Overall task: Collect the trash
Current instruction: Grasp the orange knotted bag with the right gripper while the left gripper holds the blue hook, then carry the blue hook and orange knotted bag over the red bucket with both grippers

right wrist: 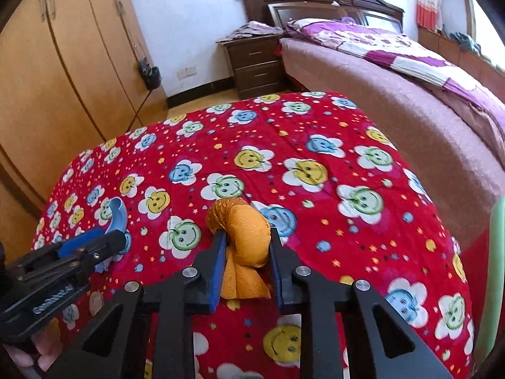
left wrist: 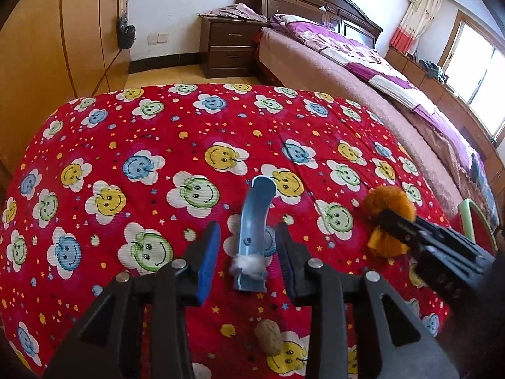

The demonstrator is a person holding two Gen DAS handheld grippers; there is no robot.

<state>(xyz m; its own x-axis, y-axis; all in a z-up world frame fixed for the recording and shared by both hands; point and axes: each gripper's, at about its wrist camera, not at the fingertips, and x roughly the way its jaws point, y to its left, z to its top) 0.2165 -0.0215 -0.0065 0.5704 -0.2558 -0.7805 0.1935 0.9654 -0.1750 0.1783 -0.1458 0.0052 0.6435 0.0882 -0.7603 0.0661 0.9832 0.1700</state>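
- Trash remains on the red cloth (left wrist: 132, 132) in the left wrist view: left gripper (left wrist: 249, 252) spread around a blue scoop (left wrist: 254, 218) with a cotton wad (left wrist: 247, 263), pads not touching; a peanut (left wrist: 268, 336) lies at the near edge.
- Right wrist view: right gripper (right wrist: 247, 259) pinches an orange cloth wad (right wrist: 249, 237) mid-cloth, not yet lifted; no bin shows.

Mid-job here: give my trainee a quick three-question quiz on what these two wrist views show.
1. True or false: the left gripper has its jaws clamped tight on the blue curved piece.
2. What sits between the jaws of the right gripper? A) orange cloth bundle B) a bottle C) a spoon
3. Fill in: the smiley-flower cloth under everything is mainly ____.

Key: 1 false, the jaws stand apart on either side of it; 2 A; 3 red.
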